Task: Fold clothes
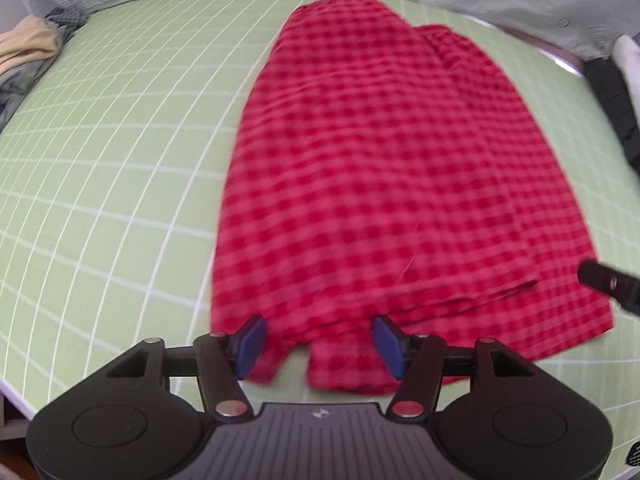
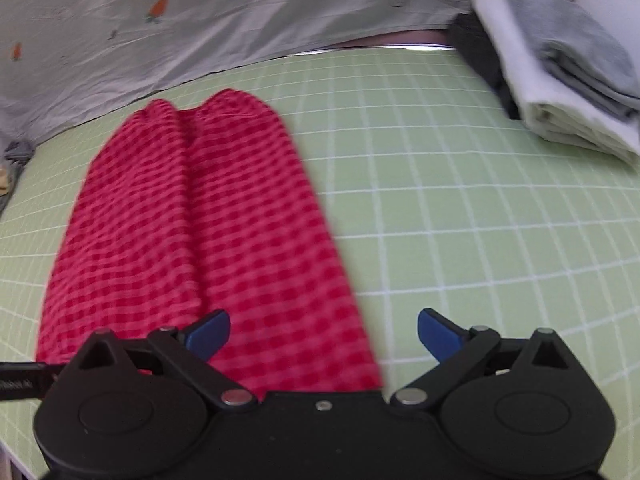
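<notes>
A red-and-pink checked cloth garment lies folded lengthwise on the pale green gridded mat surface, running from the near edge towards the far side. In the left wrist view its layers are stacked with their near hems slightly staggered, and the near edge shows a short slit between two flaps.

The left gripper hangs over that near edge. Its blue-padded fingers stand moderately apart on either side of the hem, with cloth between them but not pinched. The pictures are blurred, so whether the pads brush the fabric cannot be told.

The right gripper is over the garment's near right corner. Its blue-padded fingers are spread wide, the left one above the checked cloth and the right one above bare mat, gripping nothing. The black tip of the right gripper shows at the right edge of the left wrist view.

At the far right of the surface sits a pile of folded white and grey cloths, well apart from the garment. At the far left lies a small heap of tan and grey clothes. Beyond the mat's far edge stretches a pale grey sheet with small orange carrot prints.

No box, basket or other container appears in either view.
</notes>
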`<state>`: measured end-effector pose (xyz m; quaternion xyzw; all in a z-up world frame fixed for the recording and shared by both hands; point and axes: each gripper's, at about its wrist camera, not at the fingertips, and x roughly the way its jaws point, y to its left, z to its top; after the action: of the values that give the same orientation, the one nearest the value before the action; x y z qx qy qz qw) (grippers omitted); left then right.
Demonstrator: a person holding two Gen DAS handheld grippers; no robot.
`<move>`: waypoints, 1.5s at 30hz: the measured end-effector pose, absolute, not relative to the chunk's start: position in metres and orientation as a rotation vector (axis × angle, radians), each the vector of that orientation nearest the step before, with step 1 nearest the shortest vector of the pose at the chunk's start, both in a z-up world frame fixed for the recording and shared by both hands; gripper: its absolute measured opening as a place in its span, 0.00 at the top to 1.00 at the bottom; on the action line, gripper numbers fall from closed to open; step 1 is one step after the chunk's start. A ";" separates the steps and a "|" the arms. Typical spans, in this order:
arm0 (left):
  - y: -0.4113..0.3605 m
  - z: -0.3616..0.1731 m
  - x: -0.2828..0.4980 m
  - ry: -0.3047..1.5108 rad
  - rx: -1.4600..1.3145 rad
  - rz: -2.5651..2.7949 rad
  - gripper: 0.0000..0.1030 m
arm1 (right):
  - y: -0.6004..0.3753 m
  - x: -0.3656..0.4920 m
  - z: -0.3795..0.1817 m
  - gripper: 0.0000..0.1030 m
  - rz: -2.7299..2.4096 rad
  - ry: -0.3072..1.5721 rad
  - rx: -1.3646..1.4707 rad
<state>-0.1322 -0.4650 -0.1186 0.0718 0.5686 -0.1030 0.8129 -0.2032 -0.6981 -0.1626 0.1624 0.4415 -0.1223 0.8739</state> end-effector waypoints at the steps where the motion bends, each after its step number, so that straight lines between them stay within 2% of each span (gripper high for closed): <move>1: -0.465 -0.121 -0.135 1.215 0.172 -0.206 0.38 | -0.695 -0.201 -0.163 0.14 -0.225 0.918 0.359; 2: -0.466 -0.121 -0.139 1.206 0.188 -0.197 0.37 | -0.693 -0.199 -0.164 0.22 -0.195 0.912 0.379; 6: -0.469 -0.123 -0.146 1.178 0.234 -0.186 0.30 | -0.679 -0.190 -0.169 0.39 -0.096 0.924 0.384; 8: -0.468 -0.123 -0.146 1.173 0.238 -0.172 0.26 | -0.673 -0.186 -0.172 0.55 -0.043 0.933 0.379; 12: -0.465 -0.125 -0.146 1.176 0.225 -0.137 0.17 | -0.660 -0.176 -0.177 0.68 0.045 0.952 0.347; 14: -0.463 -0.125 -0.145 1.176 0.223 -0.121 0.16 | -0.655 -0.172 -0.182 0.85 0.078 0.967 0.323; 15: -0.462 -0.125 -0.145 1.176 0.223 -0.115 0.16 | -0.653 -0.171 -0.182 0.87 0.084 0.963 0.305; 16: -0.462 -0.125 -0.145 1.176 0.224 -0.110 0.15 | -0.651 -0.171 -0.182 0.96 0.094 0.960 0.289; 17: -0.461 -0.125 -0.145 1.175 0.225 -0.105 0.14 | -0.652 -0.172 -0.181 0.98 0.101 0.952 0.286; 34: -0.441 -0.127 -0.157 1.159 0.186 -0.062 0.05 | -0.694 -0.238 -0.134 0.99 -0.154 0.784 0.341; 45: -0.437 -0.126 -0.160 1.197 0.199 -0.063 0.05 | -0.709 -0.271 -0.174 0.98 -0.270 0.937 0.389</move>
<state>-0.1604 -0.4367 -0.1257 0.0936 0.5625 -0.0296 0.8210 -0.2711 -0.7094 -0.1745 0.1856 0.4471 -0.1289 0.8655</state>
